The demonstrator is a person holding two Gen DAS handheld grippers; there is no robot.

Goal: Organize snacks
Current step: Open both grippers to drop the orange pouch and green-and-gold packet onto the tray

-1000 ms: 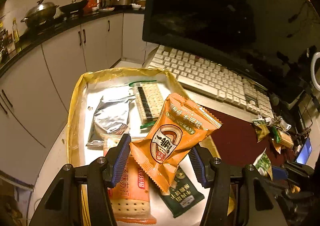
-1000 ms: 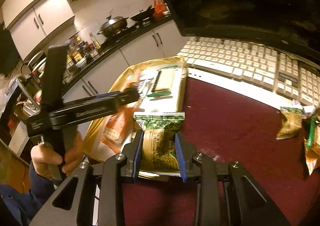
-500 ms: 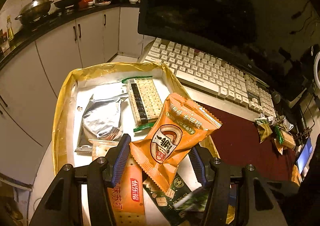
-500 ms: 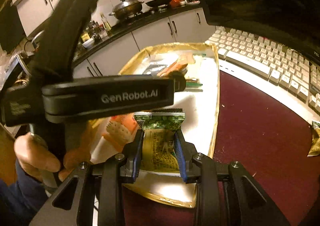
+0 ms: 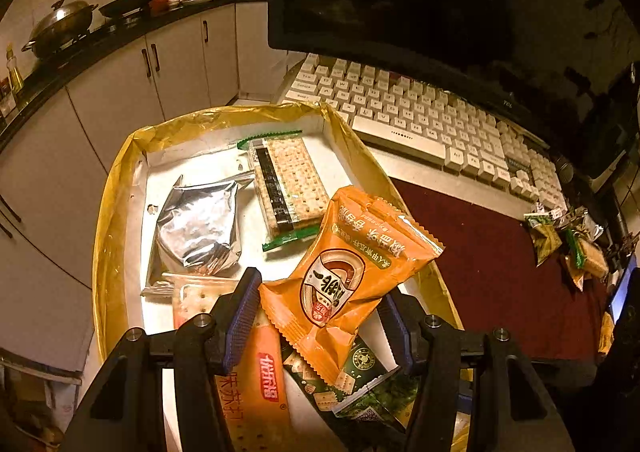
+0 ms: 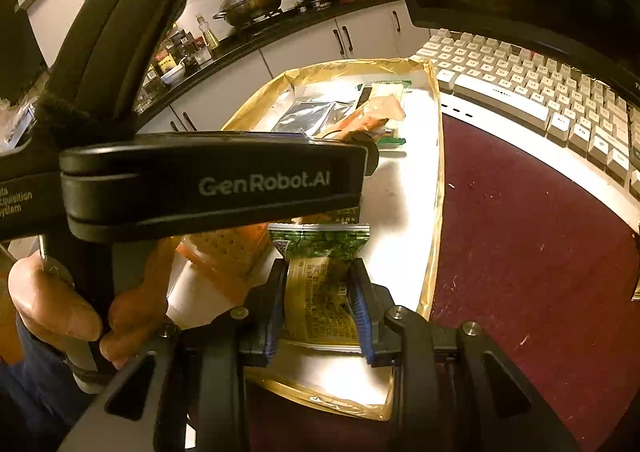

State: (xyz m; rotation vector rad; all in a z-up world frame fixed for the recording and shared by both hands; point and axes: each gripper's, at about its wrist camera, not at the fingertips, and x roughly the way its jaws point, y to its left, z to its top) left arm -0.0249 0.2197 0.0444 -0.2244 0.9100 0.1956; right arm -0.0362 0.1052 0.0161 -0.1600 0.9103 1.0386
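Observation:
My left gripper (image 5: 318,316) is shut on an orange snack packet (image 5: 344,272) and holds it above the near end of a white tray with a gold rim (image 5: 116,180). In the tray lie a silver pouch (image 5: 198,224), a clear cracker pack (image 5: 288,180), an orange cracker pack (image 5: 256,396) and a dark green cracker pack (image 5: 348,376). My right gripper (image 6: 320,292) is shut on a green and yellow snack packet (image 6: 320,272) over the tray's near end (image 6: 436,180). The left gripper body (image 6: 208,180) fills the left of the right wrist view.
A white keyboard (image 5: 432,120) and a dark monitor (image 5: 400,0) stand behind the tray. A maroon mat (image 5: 480,252) lies to its right, with several loose snack packets (image 5: 560,240) at its far right. Kitchen cabinets and a counter (image 5: 120,52) are on the left.
My right gripper has carried the green packet left from over the mat to over the tray's near end, close beside the left gripper. The left gripper still holds the orange packet.

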